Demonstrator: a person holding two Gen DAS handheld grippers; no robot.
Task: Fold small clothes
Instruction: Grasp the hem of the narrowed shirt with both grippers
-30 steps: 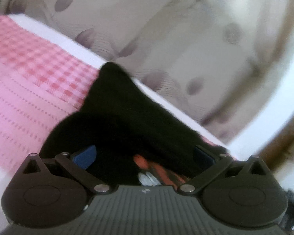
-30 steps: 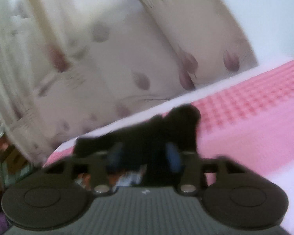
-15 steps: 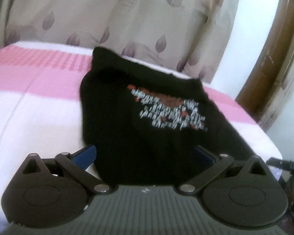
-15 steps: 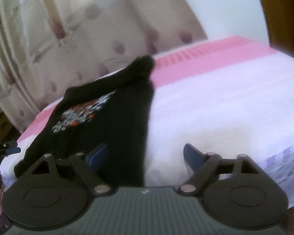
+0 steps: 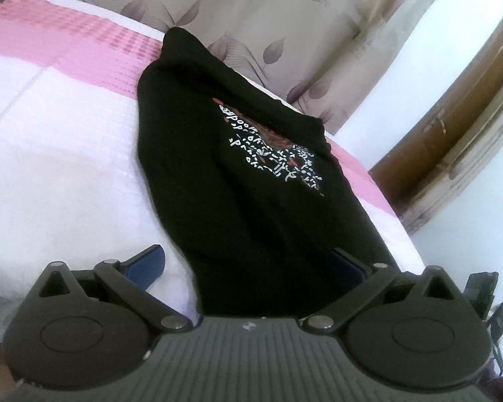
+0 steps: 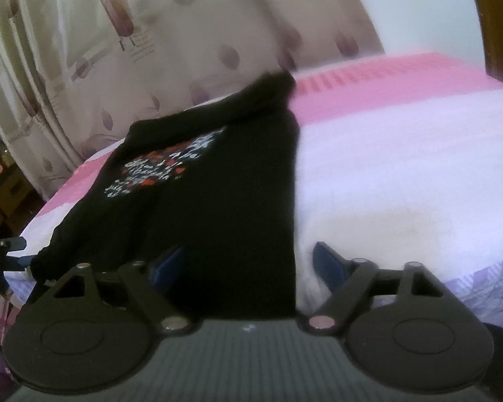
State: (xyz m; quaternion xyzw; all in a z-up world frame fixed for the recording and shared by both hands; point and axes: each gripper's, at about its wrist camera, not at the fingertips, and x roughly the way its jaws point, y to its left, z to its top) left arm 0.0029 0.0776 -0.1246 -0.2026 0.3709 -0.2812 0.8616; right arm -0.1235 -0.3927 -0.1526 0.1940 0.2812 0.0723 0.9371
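A small black shirt (image 5: 251, 181) with a white and red print lies spread on the bed, its hem towards me; it also shows in the right wrist view (image 6: 218, 187). My left gripper (image 5: 248, 263) is open, its blue fingers wide apart over the hem's left part. My right gripper (image 6: 248, 261) is open too, over the hem's right corner. Neither holds the cloth. The hem's near edge is hidden behind the gripper bodies.
The bed (image 5: 57, 167) has a white and pink cover. Patterned curtains (image 5: 268, 16) hang behind it. A wooden door (image 5: 452, 127) stands at the right of the left wrist view. Clutter and a dark stand (image 6: 0, 251) sit off the bed's left side.
Both grippers let go of the shirt and opened. The shirt went from lifted and bunched to lying flat on the bed. Both grippers drew back to its hem.
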